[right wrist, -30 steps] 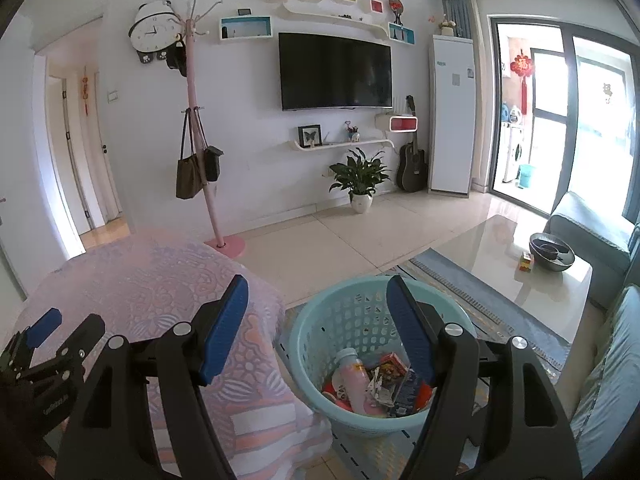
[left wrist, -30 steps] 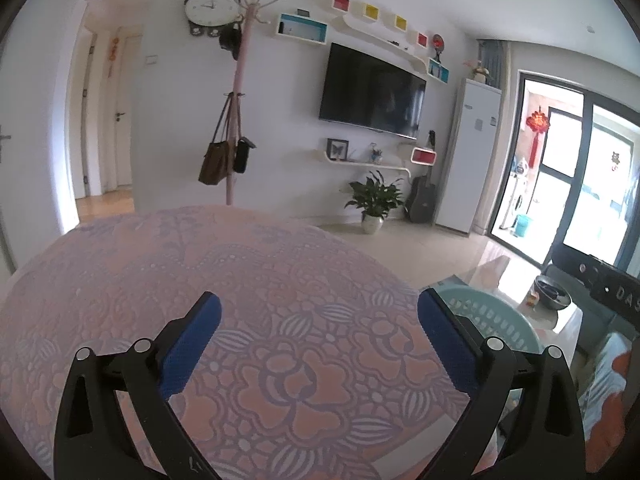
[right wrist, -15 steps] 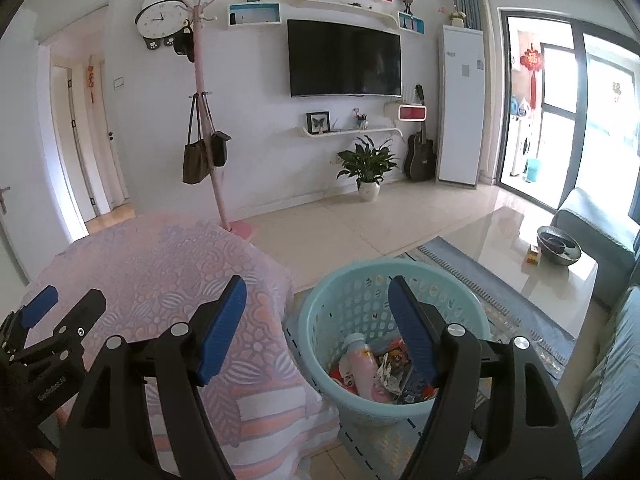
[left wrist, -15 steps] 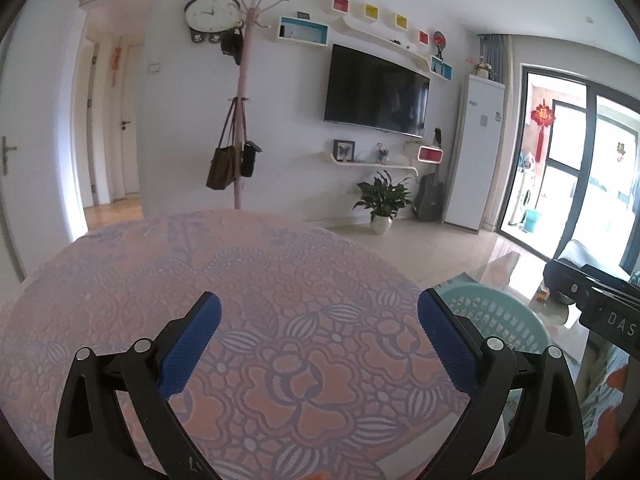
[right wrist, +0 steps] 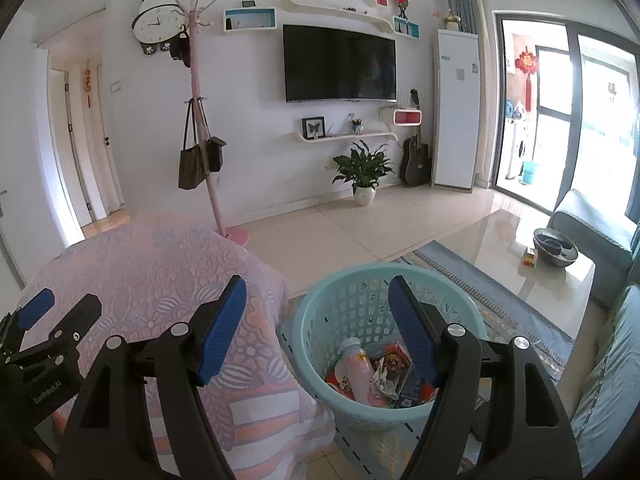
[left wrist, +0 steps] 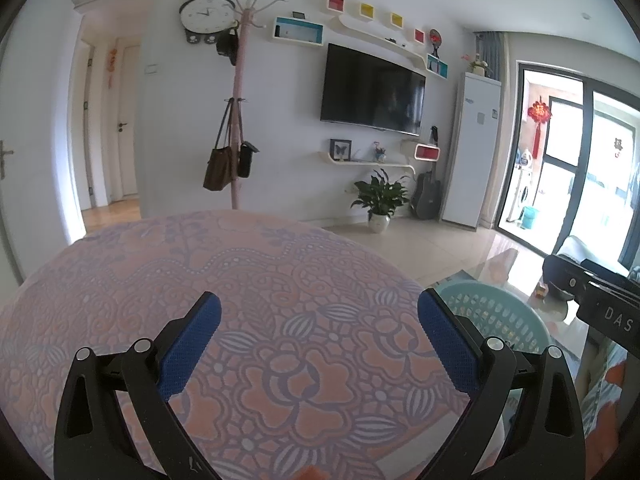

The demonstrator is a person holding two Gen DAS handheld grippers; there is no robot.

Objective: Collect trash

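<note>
Trash [right wrist: 378,372] lay in the bottom of the teal basket [right wrist: 320,320]: a pink bottle [right wrist: 360,372] leaning on its side, a red packet, crumpled wrappers and a dark blue box, all touching one another. The basket stood on the floor, just beside the draped edge of the table [right wrist: 160,272], on a rug [right wrist: 480,280].

Right gripper [right wrist: 318,320] hung above the gap between table and basket, jaws spread wide, nothing between the blue pads [right wrist: 408,328]. Against the frame 1.0 s earlier, the basket sat a little lower and nearer in the right view, with more of its contents showing; the gripper's spread was unchanged.

Left gripper [left wrist: 320,320] hovered over the patterned tablecloth [left wrist: 280,280], jaws also released and wide, holding nothing. In the left view the basket rim [left wrist: 488,308] showed at the right, partly behind the right pad. Compared with 1.0 s ago, the view had tipped slightly: the TV [left wrist: 372,88] and coat stand [left wrist: 240,100] sat a little lower in frame.

A plant [right wrist: 362,172] stood against the far wall, well apart from the basket.
</note>
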